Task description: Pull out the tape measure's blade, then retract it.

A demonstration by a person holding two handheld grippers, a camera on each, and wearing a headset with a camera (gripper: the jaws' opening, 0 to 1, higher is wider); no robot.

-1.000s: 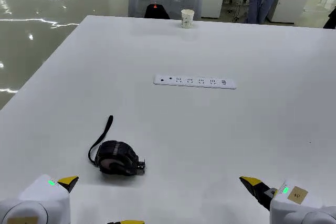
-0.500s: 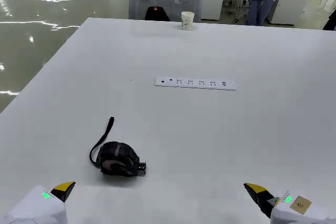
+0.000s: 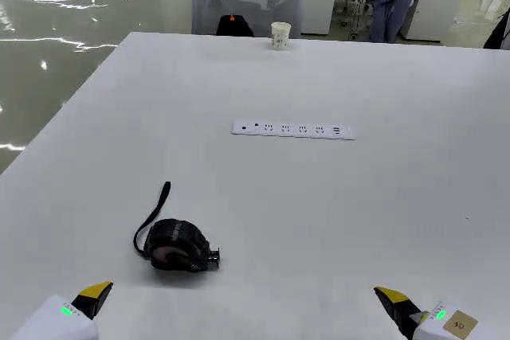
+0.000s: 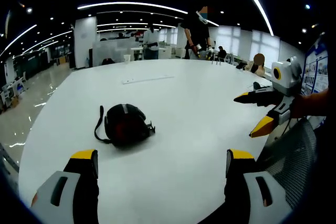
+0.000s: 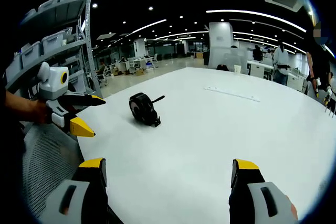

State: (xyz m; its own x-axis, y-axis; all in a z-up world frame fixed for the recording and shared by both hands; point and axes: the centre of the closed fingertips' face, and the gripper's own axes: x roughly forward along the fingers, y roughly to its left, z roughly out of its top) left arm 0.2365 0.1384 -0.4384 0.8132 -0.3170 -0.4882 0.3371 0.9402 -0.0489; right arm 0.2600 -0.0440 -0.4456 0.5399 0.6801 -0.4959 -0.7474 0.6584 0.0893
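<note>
Tape measure point(image 3: 177, 246) sits on the white desk point(image 3: 382, 197), close to the near edge and toward the left edge, and neither tongs touch it. The case is black, with a dull reddish side face turned toward the near edge. The blade is wound in: only the hook end shows at the case mouth, which points toward the right edge. The black wrist strap point(image 3: 153, 211) loops out of the case toward the far edge and lies flat on the desk. Your left tongs point(image 4: 161, 157) are wide open, yellow-tipped jaws well apart and holding nothing. They hover at the near edge with the tape measure ahead, nearer the left jaw. Your right tongs point(image 5: 168, 165) are also wide open and empty, at the near edge well to the right of the tape measure, which lies ahead and to their left. A white power strip point(image 3: 292, 129) lies mid-desk, parallel to the far edge. A paper cup point(image 3: 280, 35) stands at the far edge.
</note>
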